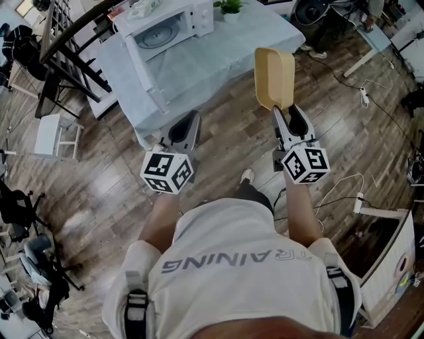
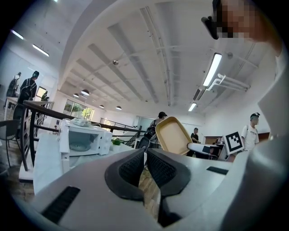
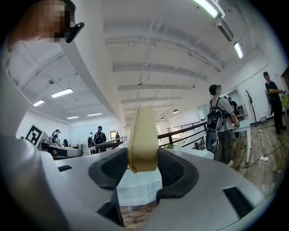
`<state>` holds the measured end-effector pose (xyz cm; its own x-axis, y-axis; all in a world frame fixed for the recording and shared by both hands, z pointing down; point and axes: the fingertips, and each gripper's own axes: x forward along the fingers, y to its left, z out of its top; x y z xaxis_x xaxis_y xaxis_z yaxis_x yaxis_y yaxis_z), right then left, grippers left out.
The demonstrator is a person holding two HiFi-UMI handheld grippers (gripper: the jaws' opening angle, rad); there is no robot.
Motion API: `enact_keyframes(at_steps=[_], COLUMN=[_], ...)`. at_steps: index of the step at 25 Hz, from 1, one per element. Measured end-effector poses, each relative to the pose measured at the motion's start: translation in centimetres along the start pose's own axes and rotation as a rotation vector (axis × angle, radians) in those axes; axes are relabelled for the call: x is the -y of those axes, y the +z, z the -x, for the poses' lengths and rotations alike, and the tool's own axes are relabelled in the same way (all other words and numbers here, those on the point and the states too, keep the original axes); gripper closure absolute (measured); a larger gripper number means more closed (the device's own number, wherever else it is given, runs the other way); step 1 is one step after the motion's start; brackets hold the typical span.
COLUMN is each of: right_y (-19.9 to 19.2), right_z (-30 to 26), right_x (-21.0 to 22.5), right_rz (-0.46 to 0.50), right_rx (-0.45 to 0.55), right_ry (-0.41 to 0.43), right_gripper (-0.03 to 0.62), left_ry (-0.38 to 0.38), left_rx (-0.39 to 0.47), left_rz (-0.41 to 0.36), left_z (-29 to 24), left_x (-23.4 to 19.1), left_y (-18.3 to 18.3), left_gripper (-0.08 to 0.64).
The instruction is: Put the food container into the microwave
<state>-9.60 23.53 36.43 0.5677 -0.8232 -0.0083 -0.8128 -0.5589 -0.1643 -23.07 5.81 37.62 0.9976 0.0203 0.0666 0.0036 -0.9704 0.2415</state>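
A tan food container (image 1: 274, 76) stands on edge, pinched by its rim in my right gripper (image 1: 286, 112), which is shut on it. In the right gripper view the container (image 3: 143, 140) fills the gap between the pads of that gripper (image 3: 143, 163). The white microwave (image 1: 165, 26) sits on a table covered in pale blue cloth (image 1: 218, 59), its door (image 1: 142, 73) swung open toward me. My left gripper (image 1: 189, 122) is level beside the right one, short of the table's edge, shut with nothing in it (image 2: 144, 155). The left gripper view shows the microwave (image 2: 83, 140) and container (image 2: 173, 134) ahead.
A small green plant (image 1: 230, 6) stands behind the microwave. A black railing (image 1: 73, 46) runs at the left, with a white stool (image 1: 50, 136) beside it. Cables (image 1: 364, 96) lie on the wooden floor at the right. Several people stand in the background.
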Motion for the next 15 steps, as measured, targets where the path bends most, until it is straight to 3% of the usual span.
enact_keyframes(at_steps=[15], right_y=[3.3], right_z=[-7.8], right_x=[12.8], right_rz=[-0.027], right_rx=[-0.008], right_ry=[0.081], right_gripper=[0.368], left_ry=[0.092], left_rx=[0.025], left_rz=[0.006], left_z=[-14.0], left_x=[1.6], left_y=[1.9], left_gripper=[0.512])
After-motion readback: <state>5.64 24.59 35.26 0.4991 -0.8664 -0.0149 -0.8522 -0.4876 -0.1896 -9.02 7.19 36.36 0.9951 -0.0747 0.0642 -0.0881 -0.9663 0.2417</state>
